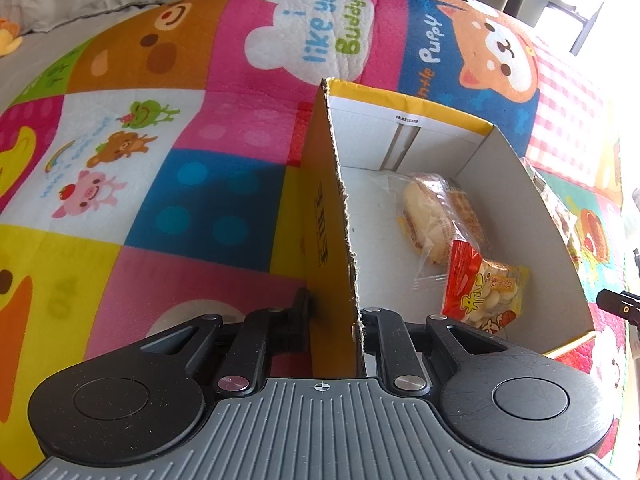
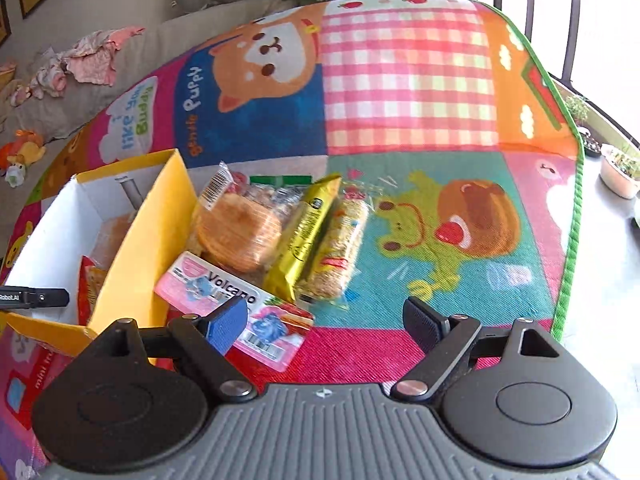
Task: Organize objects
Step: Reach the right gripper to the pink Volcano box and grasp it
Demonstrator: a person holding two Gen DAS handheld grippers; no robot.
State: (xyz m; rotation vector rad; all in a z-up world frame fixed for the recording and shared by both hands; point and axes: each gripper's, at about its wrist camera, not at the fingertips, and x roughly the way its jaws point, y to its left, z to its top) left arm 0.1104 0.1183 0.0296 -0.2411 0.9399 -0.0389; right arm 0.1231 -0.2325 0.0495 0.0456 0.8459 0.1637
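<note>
A bright patchwork play mat [image 2: 408, 92] covers the floor, printed with a puppy, a frog, bears and pink gingham squares, edged in green on the right. Past its far side runs a grey sofa [image 2: 120, 52] with pink frilly clothes [image 2: 88, 60] heaped on it and a small orange plush toy [image 2: 24, 152] at its foot. To the right, strong daylight floods in over pale floor [image 2: 600, 280], where potted plants [image 2: 620, 168] stand.
</note>
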